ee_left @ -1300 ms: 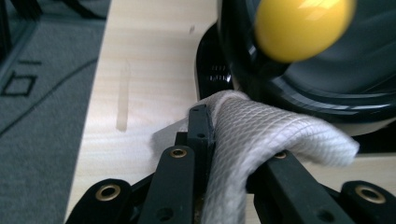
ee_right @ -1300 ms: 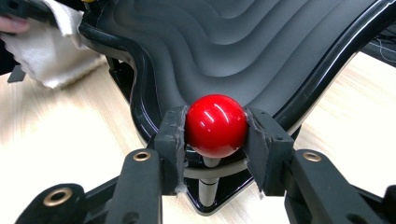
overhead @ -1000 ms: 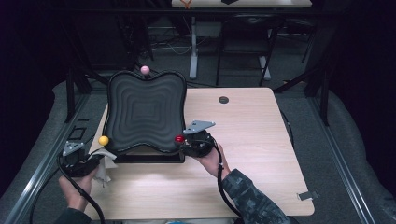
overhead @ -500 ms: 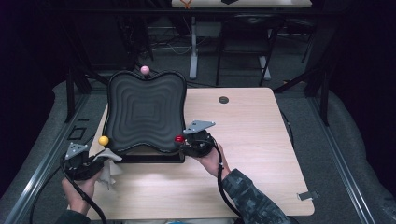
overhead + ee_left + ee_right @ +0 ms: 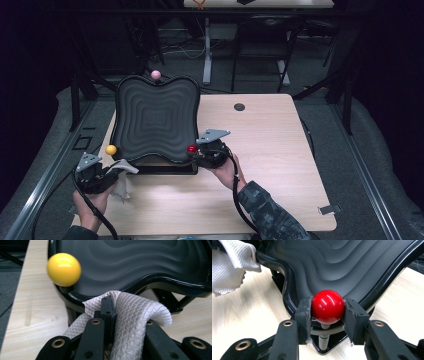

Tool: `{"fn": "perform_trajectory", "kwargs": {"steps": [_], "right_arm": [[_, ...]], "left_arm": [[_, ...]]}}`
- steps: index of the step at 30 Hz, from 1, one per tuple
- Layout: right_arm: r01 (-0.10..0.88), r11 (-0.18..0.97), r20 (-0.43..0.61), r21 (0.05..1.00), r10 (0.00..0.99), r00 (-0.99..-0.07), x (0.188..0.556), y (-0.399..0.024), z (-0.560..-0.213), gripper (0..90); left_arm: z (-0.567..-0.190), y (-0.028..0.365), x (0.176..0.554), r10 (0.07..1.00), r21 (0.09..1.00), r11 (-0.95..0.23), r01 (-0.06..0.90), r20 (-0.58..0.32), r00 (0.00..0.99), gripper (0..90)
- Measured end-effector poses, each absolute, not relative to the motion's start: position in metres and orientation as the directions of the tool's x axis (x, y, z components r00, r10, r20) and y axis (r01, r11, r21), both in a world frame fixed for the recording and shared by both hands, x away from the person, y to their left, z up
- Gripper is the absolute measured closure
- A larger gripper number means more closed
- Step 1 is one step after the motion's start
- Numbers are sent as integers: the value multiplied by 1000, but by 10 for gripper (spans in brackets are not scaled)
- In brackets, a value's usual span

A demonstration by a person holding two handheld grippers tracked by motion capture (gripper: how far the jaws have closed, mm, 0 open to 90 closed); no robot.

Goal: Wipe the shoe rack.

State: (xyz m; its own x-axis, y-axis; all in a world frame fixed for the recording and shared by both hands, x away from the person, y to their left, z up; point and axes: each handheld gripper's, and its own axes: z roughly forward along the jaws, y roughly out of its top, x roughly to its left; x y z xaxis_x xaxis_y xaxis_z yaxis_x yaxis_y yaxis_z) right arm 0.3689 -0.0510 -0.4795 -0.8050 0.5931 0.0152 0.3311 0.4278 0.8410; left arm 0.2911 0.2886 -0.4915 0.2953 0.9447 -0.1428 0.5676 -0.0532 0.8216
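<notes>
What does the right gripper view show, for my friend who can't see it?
Two black tongs squeeze a shiny red ball on a corner post of a wavy black tray. A white cloth hangs top left, over a pale wooden table.

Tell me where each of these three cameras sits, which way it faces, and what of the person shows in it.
High view: above the person's side, facing forward and down on the table and black wavy tray; both forearms and hands enter from below.
Left gripper view: rides the left gripper, whose jaws pinch a white cloth, facing the yellow ball.
Right gripper view: rides the right gripper, clamped on the red ball.
Shared: all three show the tray; both gripper views show the cloth.
</notes>
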Motion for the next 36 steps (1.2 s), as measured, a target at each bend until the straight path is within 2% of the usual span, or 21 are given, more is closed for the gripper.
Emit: {"fn": "perform_trajectory", "kwargs": {"steps": [8, 28, 33, 36], "right_arm": [[332, 428, 18, 841, 591, -806, 369, -51, -480, 600], [337, 438, 25, 834, 579, -815, 371, -52, -478, 596], [329, 474, 0, 816, 571, -821, 370, -50, -473, 522], [318, 459, 4, 830, 565, -825, 369, -52, -470, 564]], "left_arm": [[-494, 265, 296, 925, 816, -114, 567, -122, 361, 808], [-498, 234, 312, 902, 815, -164, 555, -104, 419, 803], [-498, 225, 312, 890, 814, -178, 553, -106, 443, 802], [-497, 219, 313, 884, 814, -187, 549, -105, 456, 802]]}}
